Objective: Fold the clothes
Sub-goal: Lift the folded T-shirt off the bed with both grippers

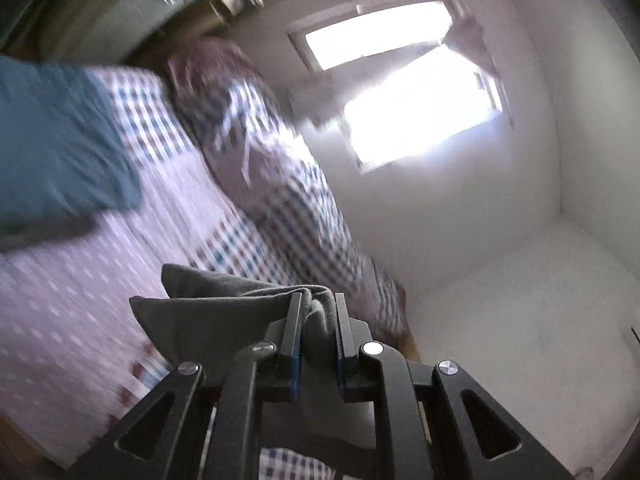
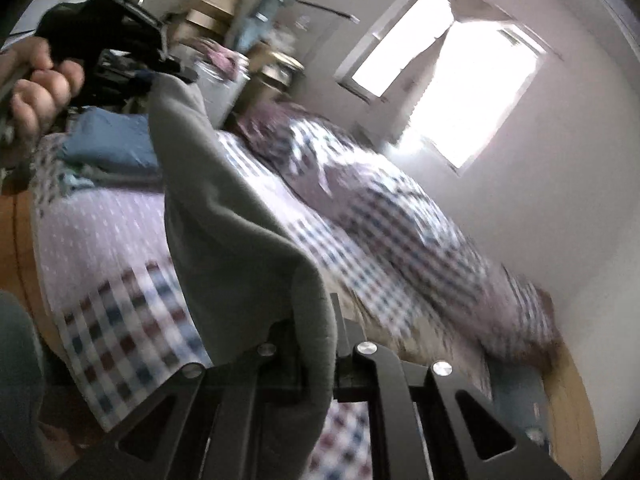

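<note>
A grey garment [image 2: 224,216] hangs stretched in the air over the bed, held between both grippers. In the right wrist view my right gripper [image 2: 318,314] is shut on its lower edge, and the cloth drapes over the left finger and hides it. The garment rises to the upper left, where my left gripper [image 2: 174,72] grips its other end, held by a person's hand [image 2: 40,88]. In the left wrist view the left gripper [image 1: 318,306] is shut on a bunched fold of the grey garment [image 1: 208,316], which spreads out to the left of the fingers.
Below lies a bed with a pink dotted and checked sheet [image 2: 100,232] and a rumpled checked duvet [image 2: 400,216] along the wall. Folded blue clothes [image 2: 112,144] sit at the bed's far left. Boxes and clutter [image 2: 216,4] stand behind. A bright window [image 2: 472,88] glares.
</note>
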Demonstrator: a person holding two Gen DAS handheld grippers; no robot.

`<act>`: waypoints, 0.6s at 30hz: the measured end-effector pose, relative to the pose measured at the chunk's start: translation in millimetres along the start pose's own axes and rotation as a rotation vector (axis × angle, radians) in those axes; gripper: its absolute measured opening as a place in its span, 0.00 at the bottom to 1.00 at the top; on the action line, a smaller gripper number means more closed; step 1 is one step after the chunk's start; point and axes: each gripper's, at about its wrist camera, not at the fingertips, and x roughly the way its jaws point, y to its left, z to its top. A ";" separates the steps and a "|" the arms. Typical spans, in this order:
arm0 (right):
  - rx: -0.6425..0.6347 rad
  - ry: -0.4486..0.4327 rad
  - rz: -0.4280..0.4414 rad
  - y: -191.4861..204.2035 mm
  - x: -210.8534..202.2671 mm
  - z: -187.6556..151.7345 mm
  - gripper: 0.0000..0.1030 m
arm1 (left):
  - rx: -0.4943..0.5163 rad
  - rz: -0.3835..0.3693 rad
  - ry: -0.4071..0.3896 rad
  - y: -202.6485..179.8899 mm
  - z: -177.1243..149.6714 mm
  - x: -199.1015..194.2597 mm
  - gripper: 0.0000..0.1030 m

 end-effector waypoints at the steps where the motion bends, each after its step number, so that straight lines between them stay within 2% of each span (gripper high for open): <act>1: -0.024 -0.029 0.022 1.0 10.2 16.5 0.07 | -0.003 0.011 -0.030 3.0 10.3 -12.5 0.11; 3: -0.071 -0.087 0.066 3.7 30.4 49.2 0.07 | -0.011 0.034 -0.088 9.7 31.1 -36.6 0.11; 10: -0.184 -0.237 0.163 54.3 111.3 167.5 0.07 | -0.036 0.111 -0.278 40.2 109.6 -101.9 0.11; 18: -0.279 -0.416 0.194 132.0 201.6 290.9 0.07 | 0.015 0.168 -0.467 72.3 188.4 -148.0 0.11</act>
